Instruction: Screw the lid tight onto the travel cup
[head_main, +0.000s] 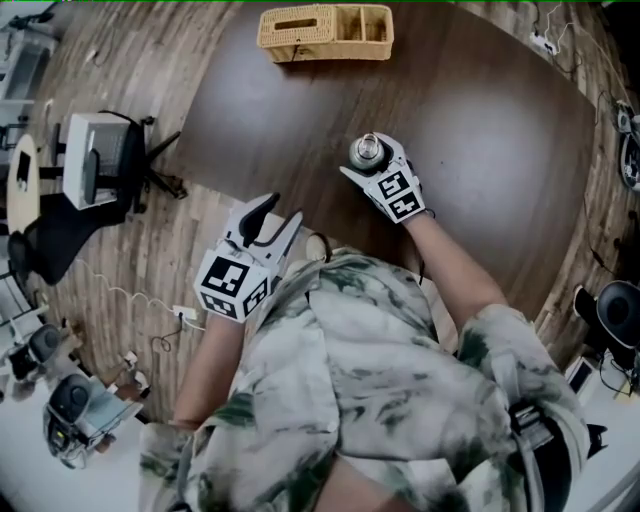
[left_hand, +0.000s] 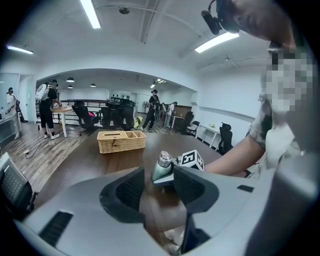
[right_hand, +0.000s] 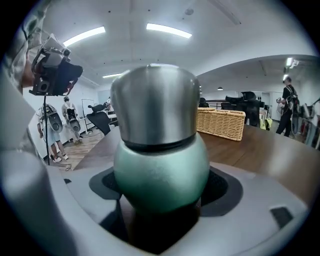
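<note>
dark table (head_main: 480, 110), right gripper (head_main: 375, 165) clamps the travel cup (right_hand: 160, 175) at twelve o'clock; left gripper (head_main: 283, 210) gapes empty, probably reaching the lid (right_hand: 155, 102) next

Table (head_main: 480, 120): wicker basket (head_main: 325, 32) on far edge; travel cup (head_main: 366, 152) nearer the person, between right gripper (head_main: 368, 168) jaws. Left gripper (head_main: 280, 215): beyond table's near-left edge, over floor. Office chair (head_main: 98, 160): left of table.
</note>
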